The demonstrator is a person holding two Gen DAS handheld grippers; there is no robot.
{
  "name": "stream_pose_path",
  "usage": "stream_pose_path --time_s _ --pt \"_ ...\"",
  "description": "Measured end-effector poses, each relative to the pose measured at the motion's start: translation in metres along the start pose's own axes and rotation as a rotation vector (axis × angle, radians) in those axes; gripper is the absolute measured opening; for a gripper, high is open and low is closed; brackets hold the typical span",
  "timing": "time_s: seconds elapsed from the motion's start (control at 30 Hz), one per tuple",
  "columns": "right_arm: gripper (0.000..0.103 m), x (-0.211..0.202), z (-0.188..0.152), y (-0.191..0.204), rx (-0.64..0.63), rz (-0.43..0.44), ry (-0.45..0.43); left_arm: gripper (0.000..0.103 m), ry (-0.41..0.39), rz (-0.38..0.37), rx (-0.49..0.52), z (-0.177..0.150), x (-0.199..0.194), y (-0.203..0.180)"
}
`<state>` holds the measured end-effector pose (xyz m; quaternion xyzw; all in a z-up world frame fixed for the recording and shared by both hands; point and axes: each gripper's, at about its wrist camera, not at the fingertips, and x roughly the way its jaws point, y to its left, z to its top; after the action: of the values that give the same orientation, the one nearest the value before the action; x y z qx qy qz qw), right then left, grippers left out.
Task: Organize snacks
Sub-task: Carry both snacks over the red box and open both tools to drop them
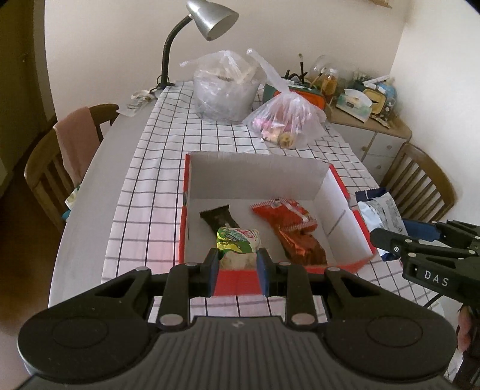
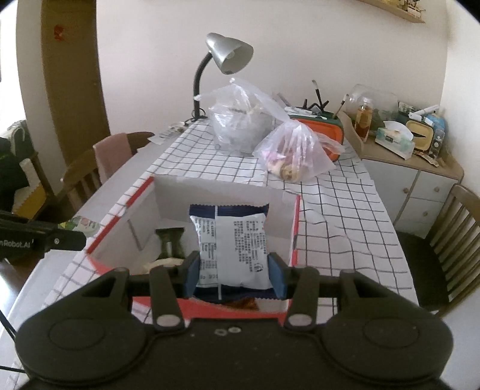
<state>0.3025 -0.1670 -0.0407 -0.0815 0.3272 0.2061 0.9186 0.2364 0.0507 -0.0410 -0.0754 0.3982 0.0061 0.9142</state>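
Your left gripper (image 1: 237, 271) holds the green snack packet (image 1: 237, 244) between its blue fingers (image 1: 213, 271), which are closed to a narrow gap on the packet's lower end, just above the near wall of the red box (image 1: 237, 282). Inside the box lie a dark brown wrapper (image 1: 219, 219) and an orange-red packet (image 1: 292, 228), side by side and apart. Your right gripper (image 2: 234, 277) has its fingers (image 2: 277, 277) clamped on a white-and-blue packet (image 2: 232, 246), held upright over the near right part of the box (image 2: 295, 222). The box sits on the checked cloth (image 1: 156, 168) toward the near edge of the worktop (image 1: 120, 144). Two clear plastic bags (image 1: 285, 117) and a silver desk lamp (image 1: 210, 21) stand toward the far edge.
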Motion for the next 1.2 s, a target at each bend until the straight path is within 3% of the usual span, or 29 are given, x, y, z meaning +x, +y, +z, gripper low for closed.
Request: stream_pose_path --time_s 0.33,0.63,1.2 --pt "0.047 0.067 0.008 -0.003 -0.021 -0.022 0.110 0.026 0.054 0.038 -0.014 0.030 0.060 0.004" --pt "0.047 0.115 0.003 0.000 -0.037 -0.025 0.205 0.026 0.164 0.064 -0.065 0.041 0.112 0.014" --pt "0.051 0.135 -0.008 0.008 -0.056 -0.017 0.264 0.026 0.310 0.082 -0.013 0.032 0.159 -0.002"
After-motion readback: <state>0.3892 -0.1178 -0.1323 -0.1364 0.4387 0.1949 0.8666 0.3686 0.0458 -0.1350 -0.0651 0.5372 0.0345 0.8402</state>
